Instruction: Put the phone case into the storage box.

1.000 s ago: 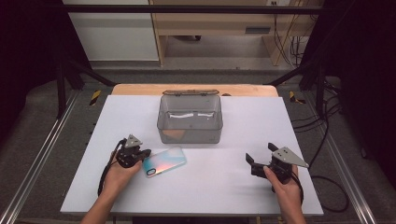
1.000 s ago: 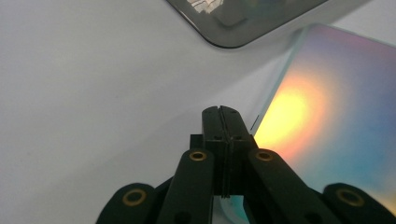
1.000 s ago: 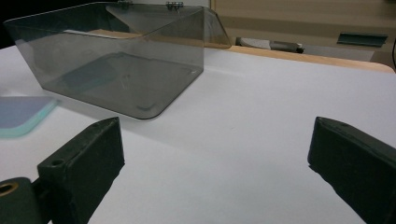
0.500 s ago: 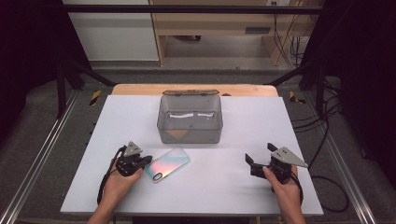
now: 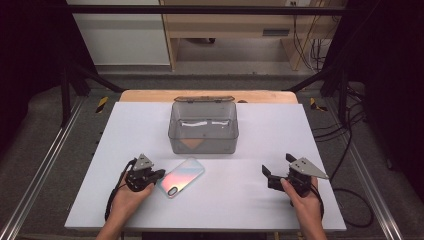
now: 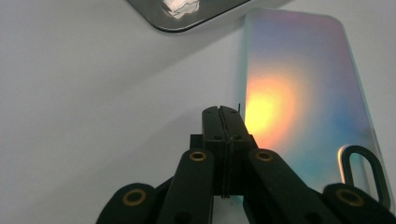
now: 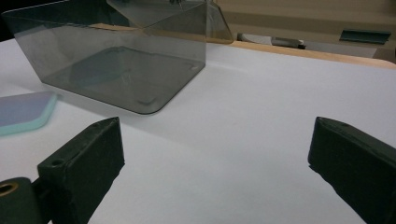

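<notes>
An iridescent phone case (image 5: 181, 176) lies flat on the white table (image 5: 250, 210), just in front of a clear grey plastic box (image 5: 202, 145). My left gripper (image 5: 159, 175) rests on the table at the case's left end. Seen from the left gripper view, its jaws (image 6: 223, 112) are shut together with nothing between them, right beside the edge of the case (image 6: 303, 93). My right gripper (image 5: 278, 166) sits at the right of the table, well apart from the case. Its jaws (image 7: 215, 128) stand wide open and empty, pointing toward the box (image 7: 116, 56).
The box holds a brownish flat item and pale strips at its bottom, and its lid stands open behind it. A wooden board (image 5: 150, 95) edges the table's far side. Metal rails (image 5: 45, 165) and cables (image 5: 350, 150) flank the table.
My left gripper drew a little toward the near edge. The case turned slightly and now lies more on a diagonal. The right gripper kept still.
</notes>
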